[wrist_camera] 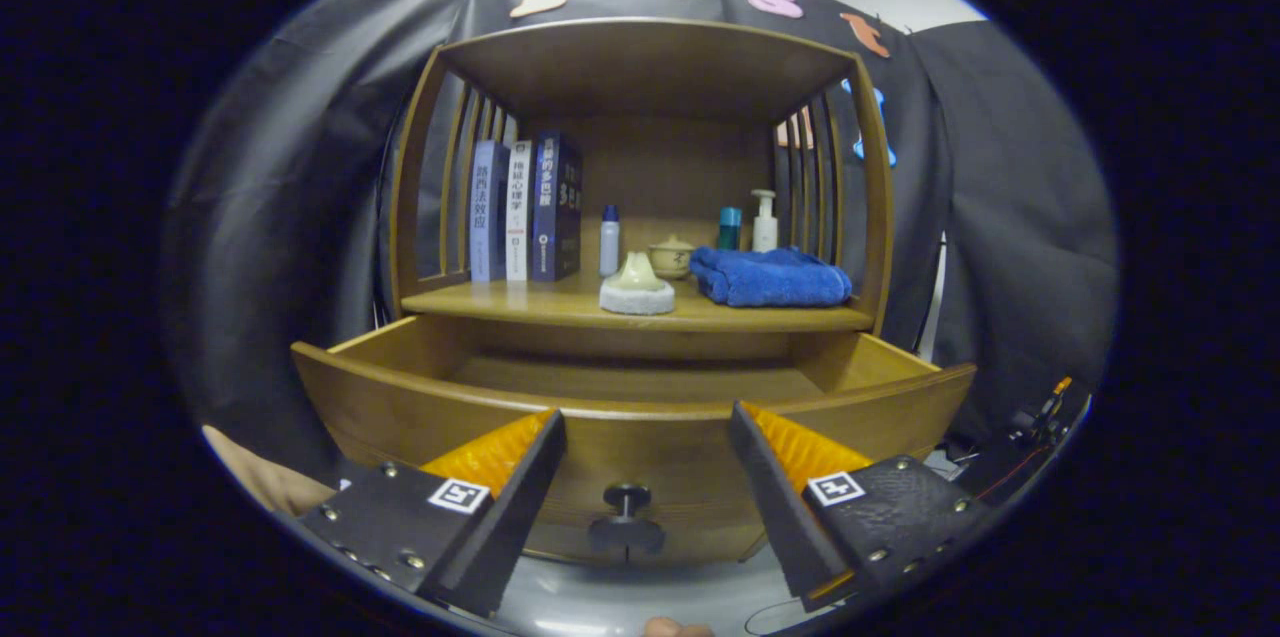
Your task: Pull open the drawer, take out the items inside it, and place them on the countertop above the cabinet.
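Two fingers of the gripper (645, 477) stand spread wide apart with nothing held between them, and the dark knob (626, 517) of the drawer (400, 402) sits in the gap between them, touched by neither. The drawer is pulled out from the wooden cabinet (870, 177), its curved front just beyond the fingertips; the part of its floor that can be seen over the front lies bare, and the near part is hidden behind the front board. Above the drawer runs the surface (500, 302), roofed over and closed in by slatted sides. Near its front edge, about the middle, a pale cone-shaped piece (637, 273) rests on a round whitish pad (636, 299). Just beside that, toward the right edge, lies a folded blue towel (768, 277). Behind the towel, at the back right corner, stand a white pump bottle (765, 222) and a small teal container (730, 228) close together. A little lidded cream pot (671, 257) sits behind the cone, and a slim white bottle with a blue cap (609, 241) stands just to the left of the pot. Along the left side, three books (520, 209) stand upright, pressed together against the slats. Below the drawer's left corner something pale and skin-coloured (265, 477) shows past the left finger, too little of it to tell what.
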### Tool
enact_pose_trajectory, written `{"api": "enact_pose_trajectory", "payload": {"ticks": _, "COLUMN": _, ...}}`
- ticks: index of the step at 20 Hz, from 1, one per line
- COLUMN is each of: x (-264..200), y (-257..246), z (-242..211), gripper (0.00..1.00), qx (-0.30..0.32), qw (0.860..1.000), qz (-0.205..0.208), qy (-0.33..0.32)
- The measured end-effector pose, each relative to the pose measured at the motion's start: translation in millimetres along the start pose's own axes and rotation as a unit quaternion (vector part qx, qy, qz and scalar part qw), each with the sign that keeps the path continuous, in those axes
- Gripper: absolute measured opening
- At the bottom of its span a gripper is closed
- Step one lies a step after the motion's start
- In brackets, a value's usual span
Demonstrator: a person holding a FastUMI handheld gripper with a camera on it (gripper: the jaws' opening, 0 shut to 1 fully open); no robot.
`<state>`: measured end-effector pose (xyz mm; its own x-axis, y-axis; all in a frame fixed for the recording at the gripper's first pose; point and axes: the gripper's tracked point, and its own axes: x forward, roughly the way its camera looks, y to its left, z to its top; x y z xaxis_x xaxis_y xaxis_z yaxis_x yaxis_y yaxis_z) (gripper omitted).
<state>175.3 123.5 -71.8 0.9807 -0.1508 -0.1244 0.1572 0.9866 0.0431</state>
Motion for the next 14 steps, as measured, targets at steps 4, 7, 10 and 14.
{"api": "enact_pose_trajectory", "payload": {"ticks": 4, "x": 5.7, "y": 0.7, "z": -1.1, "gripper": 1.00, "qx": -0.009, "qw": 1.000, "qz": -0.002, "qy": -0.002}}
{"api": "enact_pose_trajectory", "payload": {"ticks": 7, "x": 5.4, "y": 0.8, "z": -0.8, "gripper": 0.99, "qx": -0.010, "qw": 1.000, "qz": 0.000, "qy": -0.008}}
{"api": "enact_pose_trajectory", "payload": {"ticks": 10, "x": 6.8, "y": 1.0, "z": 0.1, "gripper": 0.99, "qx": -0.008, "qw": 1.000, "qz": 0.000, "qy": -0.018}}
{"api": "enact_pose_trajectory", "payload": {"ticks": 14, "x": 15.3, "y": 1.9, "z": 0.8, "gripper": 0.99, "qx": -0.009, "qw": 1.000, "qz": 0.000, "qy": -0.018}}
